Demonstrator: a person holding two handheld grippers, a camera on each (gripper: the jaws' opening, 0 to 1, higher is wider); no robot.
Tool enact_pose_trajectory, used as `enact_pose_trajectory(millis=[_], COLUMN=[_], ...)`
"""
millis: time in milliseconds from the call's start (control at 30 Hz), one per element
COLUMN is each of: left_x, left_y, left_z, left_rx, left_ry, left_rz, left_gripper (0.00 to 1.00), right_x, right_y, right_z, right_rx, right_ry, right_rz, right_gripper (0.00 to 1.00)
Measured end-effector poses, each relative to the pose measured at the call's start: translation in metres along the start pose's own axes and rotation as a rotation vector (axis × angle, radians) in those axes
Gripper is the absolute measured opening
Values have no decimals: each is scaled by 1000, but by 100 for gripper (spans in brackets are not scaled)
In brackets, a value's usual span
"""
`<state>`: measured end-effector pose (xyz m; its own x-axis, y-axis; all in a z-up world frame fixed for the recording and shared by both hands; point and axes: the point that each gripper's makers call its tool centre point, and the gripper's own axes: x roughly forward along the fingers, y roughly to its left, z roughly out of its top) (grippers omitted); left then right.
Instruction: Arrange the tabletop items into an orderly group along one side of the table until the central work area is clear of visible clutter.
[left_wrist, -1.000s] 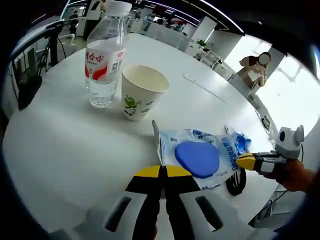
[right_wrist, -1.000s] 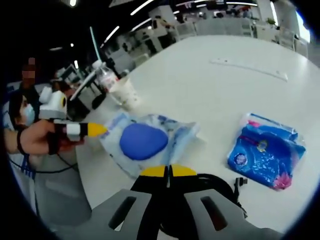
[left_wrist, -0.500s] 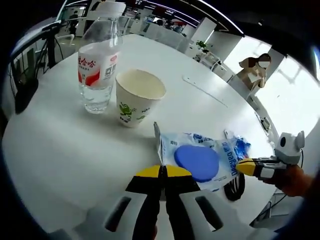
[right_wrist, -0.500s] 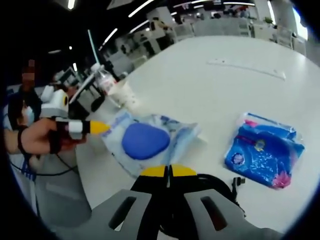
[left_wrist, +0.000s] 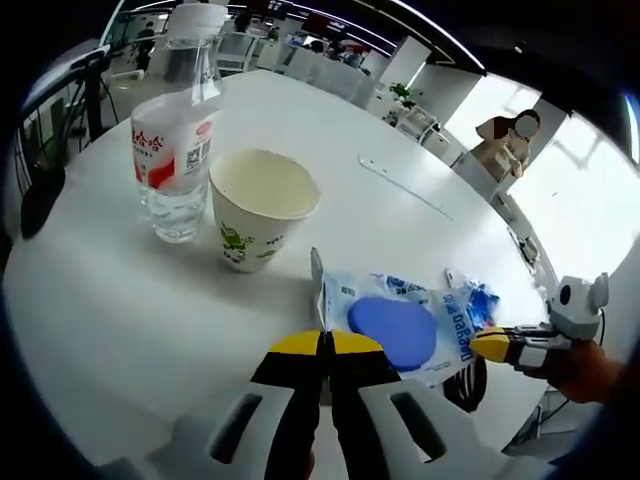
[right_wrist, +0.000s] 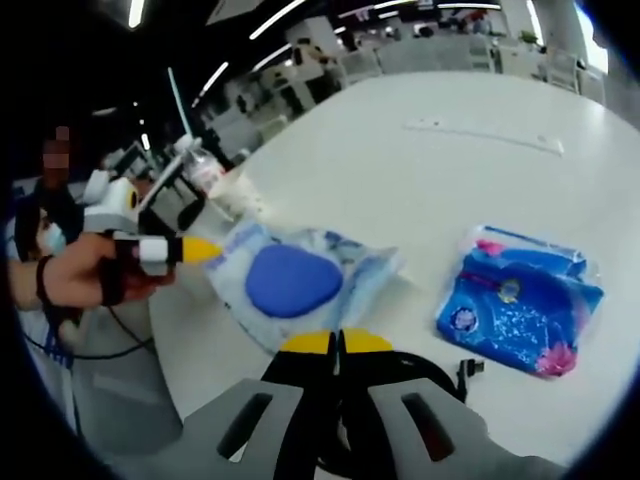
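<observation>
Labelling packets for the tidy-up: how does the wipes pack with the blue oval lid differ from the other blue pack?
The wipes pack is pale and translucent with a solid blue oval lid; the blue pack is saturated blue all over with pink accents. The wipes pack is pinched at opposite edges by the left gripper and right gripper; the blue pack lies untouched on the table. Both are soft, flat plastic packets.
</observation>
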<state>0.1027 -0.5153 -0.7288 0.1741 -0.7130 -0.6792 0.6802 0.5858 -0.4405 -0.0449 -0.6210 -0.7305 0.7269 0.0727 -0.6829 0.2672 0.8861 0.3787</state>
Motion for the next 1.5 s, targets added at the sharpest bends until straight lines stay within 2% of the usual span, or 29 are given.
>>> enact_pose_trajectory(millis=[667, 1200, 1500], left_x=[6, 13, 24], left_y=[-5, -1, 1], left_z=[3, 16, 27], left_rx=[-23, -66, -110], left_ry=[-1, -32, -54], left_rz=[5, 3, 4], left_gripper=[0, 0, 0], right_x=[5, 4, 6], right_y=[-10, 0, -2], right_z=[6, 16, 24], right_rx=[30, 43, 45], right_ry=[-7, -21, -30], right_rz=[-9, -13, -19], right_gripper=[0, 0, 0])
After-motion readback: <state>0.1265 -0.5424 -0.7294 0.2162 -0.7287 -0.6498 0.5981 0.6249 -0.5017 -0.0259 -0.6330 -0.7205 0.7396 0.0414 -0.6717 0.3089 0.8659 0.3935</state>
